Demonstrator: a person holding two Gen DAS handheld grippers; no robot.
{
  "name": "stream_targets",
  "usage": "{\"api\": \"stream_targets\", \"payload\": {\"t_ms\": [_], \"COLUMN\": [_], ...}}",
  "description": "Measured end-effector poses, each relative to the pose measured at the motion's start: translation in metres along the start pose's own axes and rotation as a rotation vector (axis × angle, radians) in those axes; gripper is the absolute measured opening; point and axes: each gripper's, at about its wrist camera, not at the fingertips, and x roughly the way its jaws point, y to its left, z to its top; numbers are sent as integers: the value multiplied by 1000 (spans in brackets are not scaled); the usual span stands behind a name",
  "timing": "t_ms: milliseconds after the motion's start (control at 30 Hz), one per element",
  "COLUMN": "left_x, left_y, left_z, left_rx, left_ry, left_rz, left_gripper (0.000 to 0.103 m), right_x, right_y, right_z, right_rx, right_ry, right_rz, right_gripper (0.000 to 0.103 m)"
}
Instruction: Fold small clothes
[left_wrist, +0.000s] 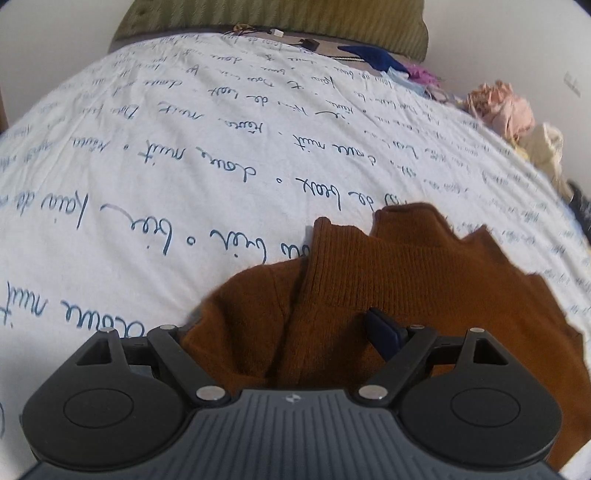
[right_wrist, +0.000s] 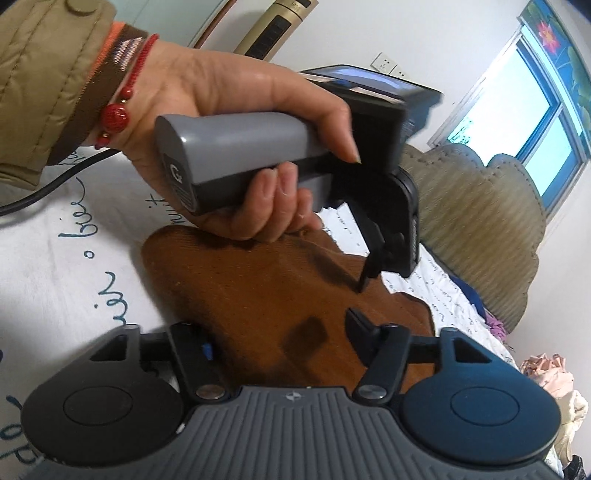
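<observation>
Rust-brown knit sweater (left_wrist: 388, 280) flat on bed for folding; left gripper (left_wrist: 291, 332) fingers wide, right gripper (right_wrist: 280, 332) half-open, neither gripping.

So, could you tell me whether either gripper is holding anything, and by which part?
Nothing is clearly held. The left gripper stands open over the brown sweater; the right gripper straddles the fabric, but a pinch cannot be told.
</observation>
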Motion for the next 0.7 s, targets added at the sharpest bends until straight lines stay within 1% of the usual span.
{"api": "stream_targets", "payload": {"t_ms": [67,100,133,167,200,267,300,333,367,467,567,700], "left_x": [2,2,2,2,1,-1,-2,-3,-4,-5,-9,-13], "left_y": [-5,-7,-9,-10,-13,-16,-18,-19,-19,-20,-25,-34], "left_z": [0,0,0,0,1,2,3,4,4,6,7,7], "left_rx": [18,21,24,31,41,50,53,56,59,52,64,90], "left_ry": [-5,-7,-9,-11,-11,-6,-4,-3,-3,1,-1,-8], "left_rz": [28,39,53,64,72,72,76,84,89,100,122,166], "left_gripper": [86,85,78,68,62,41,37,30,26,21,19,19], "right_x": [1,1,-2,-4,-6,-7,-7,-7,-8,-11,-12,-16], "right_y": [1,2,5,6,6,6,6,4,5,3,1,-7], "right_z": [1,1,1,0,0,0,0,0,0,-1,-3,-5], "right_rx": [3,5,6,6,9,17,22,27,28,34,39,71], "right_ry": [5,5,2,0,-3,-5,-8,-9,-11,-23,-30,-42], "right_rz": [15,21,22,25,29,39,45,49,52,59,64,81], "right_gripper": [44,42,39,37,36,32,30,26,23,17,14,13]}}
